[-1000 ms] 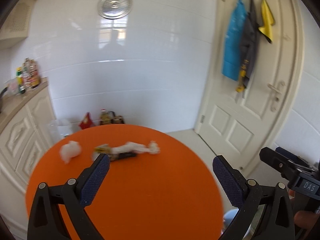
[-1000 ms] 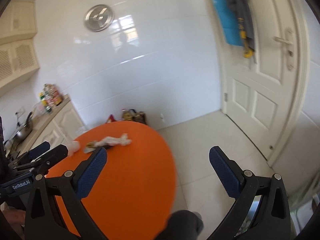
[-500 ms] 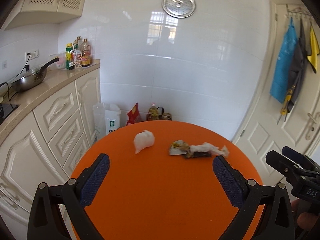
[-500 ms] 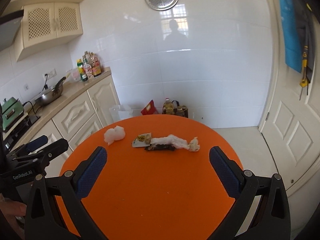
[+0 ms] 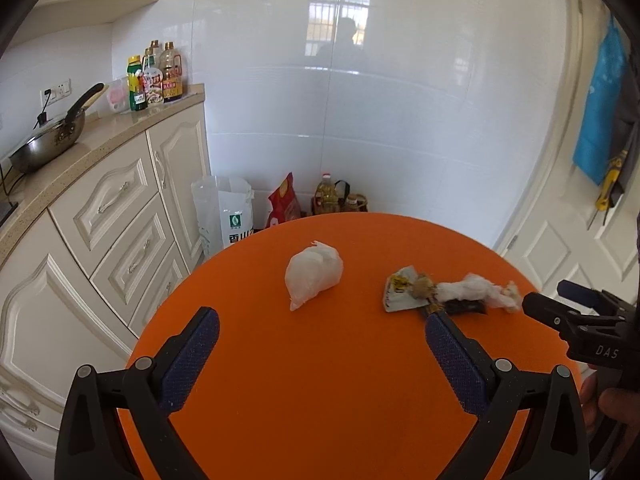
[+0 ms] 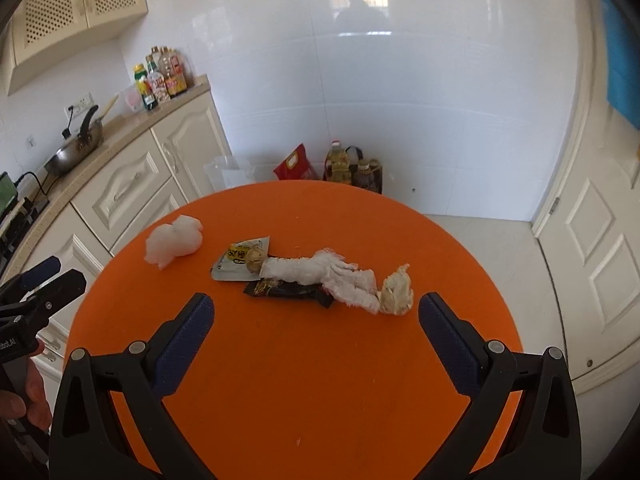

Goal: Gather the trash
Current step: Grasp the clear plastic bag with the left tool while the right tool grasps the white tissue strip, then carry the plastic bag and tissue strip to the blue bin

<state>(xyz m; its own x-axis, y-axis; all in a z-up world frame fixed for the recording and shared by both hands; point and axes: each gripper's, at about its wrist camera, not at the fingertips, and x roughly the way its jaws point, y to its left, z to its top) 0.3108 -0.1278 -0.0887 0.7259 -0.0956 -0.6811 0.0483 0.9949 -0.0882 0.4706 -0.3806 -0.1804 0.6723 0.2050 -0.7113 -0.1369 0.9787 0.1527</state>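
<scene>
On the round orange table (image 5: 340, 380) (image 6: 304, 380) lies a crumpled white plastic wad (image 5: 314, 274) (image 6: 174, 240). To its right is a row of trash: a yellow-and-white sachet (image 5: 398, 294) (image 6: 240, 260), a black wrapper (image 6: 288, 290) (image 5: 464, 307), a long white tissue roll (image 6: 324, 274) (image 5: 468, 292) and a beige crumpled ball (image 6: 396, 290). My left gripper (image 5: 322, 340) is open, short of the wad. My right gripper (image 6: 314, 326) is open, just in front of the tissue roll, and shows at the right edge (image 5: 576, 320) of the left wrist view.
Cream kitchen cabinets (image 5: 100, 216) with a wok (image 5: 48, 142) and bottles (image 5: 156, 78) run along the left. Bags and oil bottles (image 6: 340, 166) stand on the floor behind the table. A white door (image 6: 600, 240) is at the right.
Both cameras swung left from the door toward the table and moved closer to the trash, which now looks larger. Both grippers stayed open.
</scene>
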